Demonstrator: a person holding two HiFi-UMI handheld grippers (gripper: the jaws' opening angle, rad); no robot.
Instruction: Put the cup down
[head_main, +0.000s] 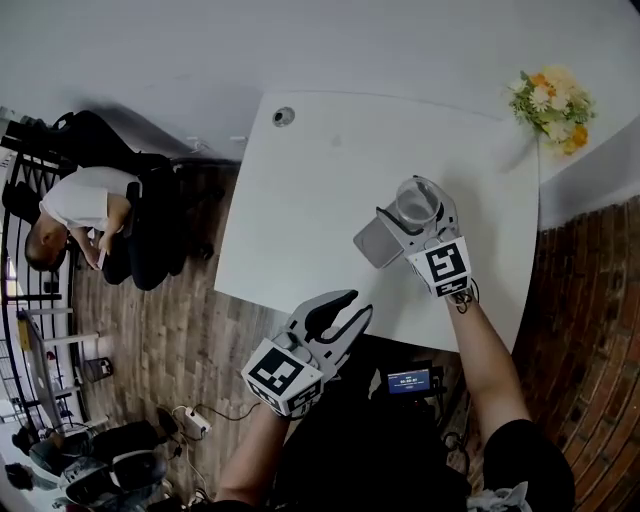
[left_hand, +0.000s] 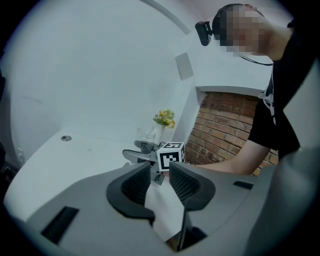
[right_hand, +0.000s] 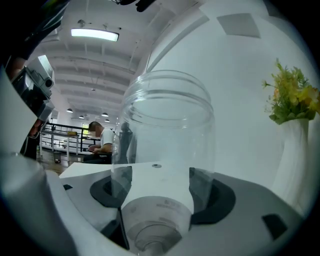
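Right gripper (head_main: 408, 216) clamps clear cup (head_main: 418, 201), mouth up, above the table's (head_main: 300, 200) right half, ready for lowering; contact with table unclear. Left gripper (head_main: 346, 308) gapes empty off table's near edge, keeping clear.

Head view: from above, steeply down on the tabletop (head_main: 330, 190), left gripper (head_main: 352, 308) and right gripper (head_main: 412, 215). Left gripper view: low, near the tabletop edge, facing across it to the right gripper and flowers (left_hand: 164, 118). Right gripper view: close behind the cup (right_hand: 167, 150), facing across the tabletop. All three share tabletop and flowers.
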